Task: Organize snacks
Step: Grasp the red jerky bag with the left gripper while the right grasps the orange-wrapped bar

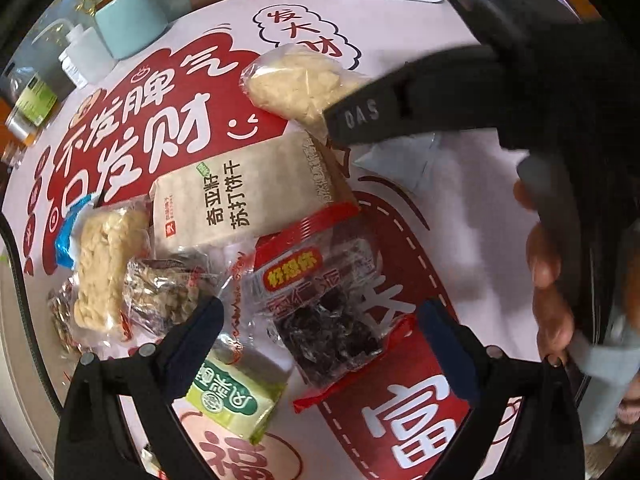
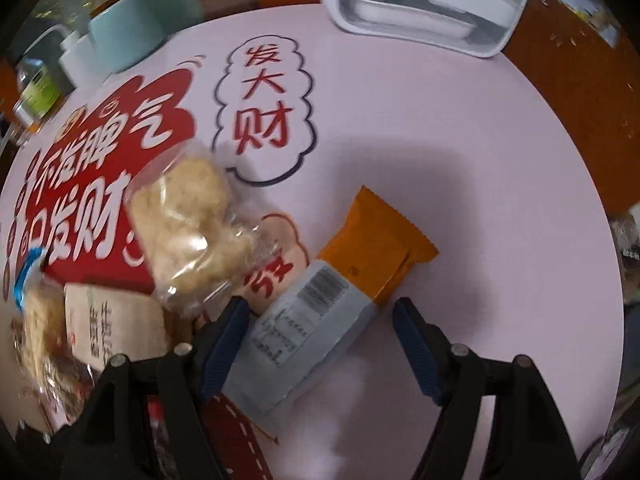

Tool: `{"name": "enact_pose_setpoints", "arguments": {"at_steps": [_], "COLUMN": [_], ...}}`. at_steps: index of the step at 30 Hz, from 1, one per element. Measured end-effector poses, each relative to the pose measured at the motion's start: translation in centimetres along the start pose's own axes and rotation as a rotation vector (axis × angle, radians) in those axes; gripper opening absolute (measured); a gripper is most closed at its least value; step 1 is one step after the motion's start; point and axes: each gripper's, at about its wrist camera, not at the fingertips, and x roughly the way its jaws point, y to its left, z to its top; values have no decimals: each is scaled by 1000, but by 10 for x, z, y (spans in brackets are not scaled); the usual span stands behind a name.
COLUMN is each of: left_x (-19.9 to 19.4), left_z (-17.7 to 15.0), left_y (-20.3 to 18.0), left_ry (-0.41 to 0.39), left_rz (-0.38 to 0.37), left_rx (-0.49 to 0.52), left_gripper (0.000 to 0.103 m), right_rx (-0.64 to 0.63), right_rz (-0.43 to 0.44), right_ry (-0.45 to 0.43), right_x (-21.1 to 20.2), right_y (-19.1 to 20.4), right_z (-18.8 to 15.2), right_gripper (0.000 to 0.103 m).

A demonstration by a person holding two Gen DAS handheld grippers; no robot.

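Observation:
In the left wrist view, a pile of snacks lies on a round printed mat point(image 1: 460, 60): a beige cracker pack point(image 1: 244, 192), a red-edged dark snack pack point(image 1: 320, 304), a green-white pack point(image 1: 236, 396), two pale rice-cake packs point(image 1: 296, 84) point(image 1: 104, 268) and a nut bar point(image 1: 164, 292). My left gripper point(image 1: 320, 332) is open above the red pack. In the right wrist view, my right gripper point(image 2: 320, 320) is open with a grey-and-orange packet point(image 2: 328, 308) lying between its fingers on the mat. A rice-cake pack point(image 2: 192, 224) lies just left of it.
A white appliance point(image 2: 424, 4) stands at the mat's far edge. A pale teal cup point(image 1: 128, 24), a white bottle point(image 1: 80, 56) and a green-labelled jar point(image 1: 34, 102) stand at the far left. The right gripper's body point(image 1: 500, 92) and the hand holding it fill the left view's right side.

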Motion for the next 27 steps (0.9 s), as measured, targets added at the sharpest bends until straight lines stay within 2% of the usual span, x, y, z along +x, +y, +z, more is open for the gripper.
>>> {"name": "enact_pose_setpoints", "arguments": {"at_steps": [1, 2, 5, 7, 8, 9, 14, 16, 22, 27], "left_x": [0, 0, 3, 5, 7, 8, 3, -2, -35, -88], "left_z": [0, 1, 1, 1, 0, 0, -7, -13, -35, -72], "left_y": [0, -1, -5, -9, -11, -12, -20, -20, -17, -8], "left_ry": [4, 5, 22, 36, 43, 50, 40, 31, -33, -121], "left_rz": [-6, -5, 3, 8, 10, 8, 46, 42, -11, -22], "left_rx": [-10, -15, -19, -20, -19, -20, -9, -20, -42, -32], "left_gripper": [98, 98, 98, 97, 90, 78, 62, 50, 47, 47], "right_rx": [-6, -11, -36, -30, -28, -23, 2, 2, -21, -95], "right_rz": [2, 1, 23, 47, 56, 63, 116, 129, 176, 234], "right_ry": [2, 13, 4, -4, -7, -12, -18, -23, -61, -148], "right_x": [-3, -4, -11, -15, -16, -19, -30, -32, -61, -119], "right_y": [-3, -7, -19, -31, -35, -40, -58, -61, -58, -35], "right_z": [-2, -4, -14, -24, -27, -32, -55, -59, -80, -101], "right_gripper": [51, 45, 40, 38, 37, 36, 35, 34, 33, 33]}}
